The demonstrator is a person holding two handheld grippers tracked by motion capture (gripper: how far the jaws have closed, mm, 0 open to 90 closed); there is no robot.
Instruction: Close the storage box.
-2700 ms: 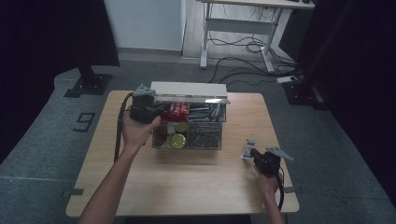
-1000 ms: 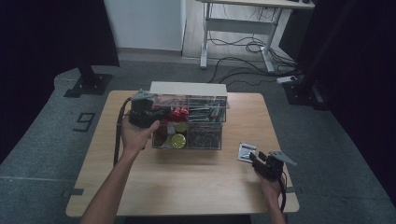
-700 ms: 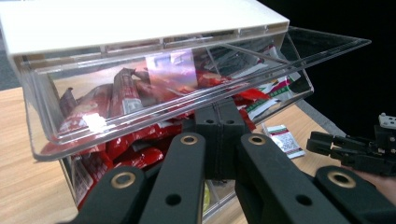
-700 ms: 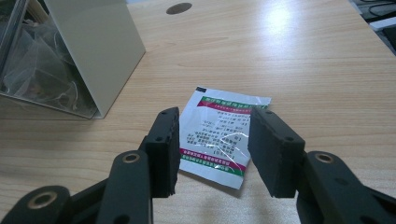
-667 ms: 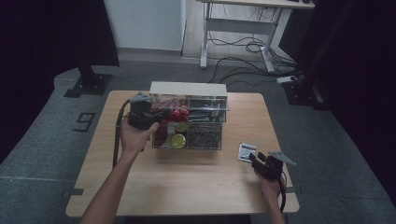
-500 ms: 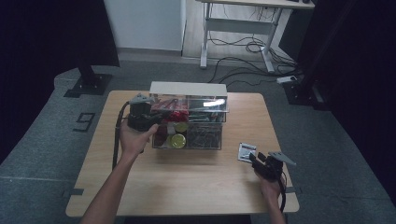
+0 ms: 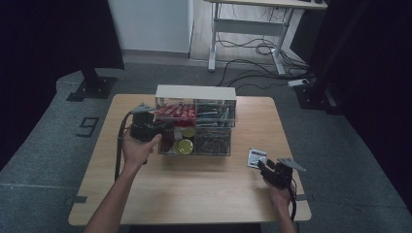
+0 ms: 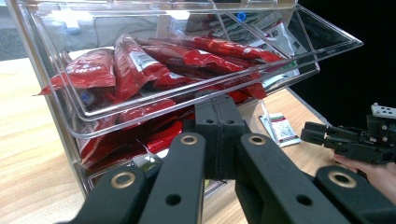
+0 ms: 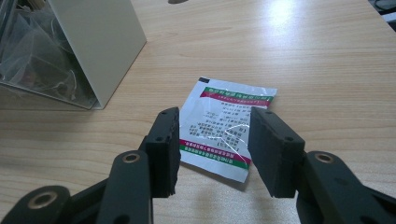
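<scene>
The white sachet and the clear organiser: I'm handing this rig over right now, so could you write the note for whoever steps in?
Left gripper: shut, its tip at the front edge of the tilted-open upper bin of red packets; whether it pinches the edge is unclear.
Right gripper: open, its jaws either side of the white sachet lying flat on the table, right of the organiser.
Done: bin tilted open.
Left: probably grasp the sachet and put it in the organiser.
</scene>
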